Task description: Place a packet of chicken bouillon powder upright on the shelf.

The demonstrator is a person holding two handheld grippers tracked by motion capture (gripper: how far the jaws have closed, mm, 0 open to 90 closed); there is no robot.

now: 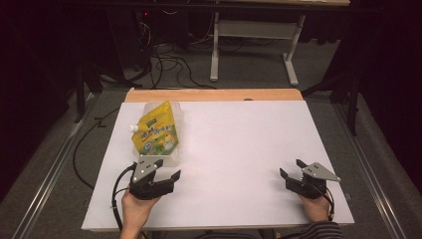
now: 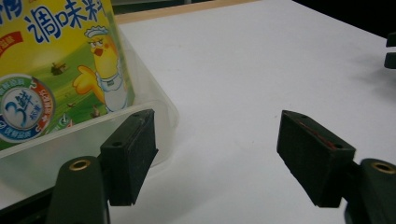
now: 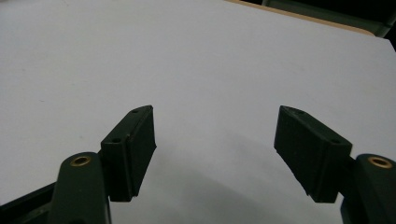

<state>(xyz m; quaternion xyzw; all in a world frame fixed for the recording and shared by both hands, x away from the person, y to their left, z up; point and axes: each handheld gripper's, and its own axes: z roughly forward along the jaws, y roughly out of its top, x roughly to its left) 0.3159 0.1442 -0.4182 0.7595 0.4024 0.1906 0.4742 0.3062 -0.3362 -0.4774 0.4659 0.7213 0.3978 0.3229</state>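
Yellow pouch (image 1: 157,130) in clear tub (image 1: 171,158), nr left hand-held gripper (image 1: 166,169), jaws apart.

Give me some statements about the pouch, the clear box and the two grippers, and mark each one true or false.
1. The yellow pouch stands inside the clear plastic box. True.
2. The left gripper is shut on the pouch. False: its jaws are open and hold nothing; it is just beside the box.
3. The right gripper is open over the bare white table. True.
4. The pouch lies near the right gripper. False: it is on the left part of the table, in front of the left gripper.
5. The pouch has a white cap at its side. True.
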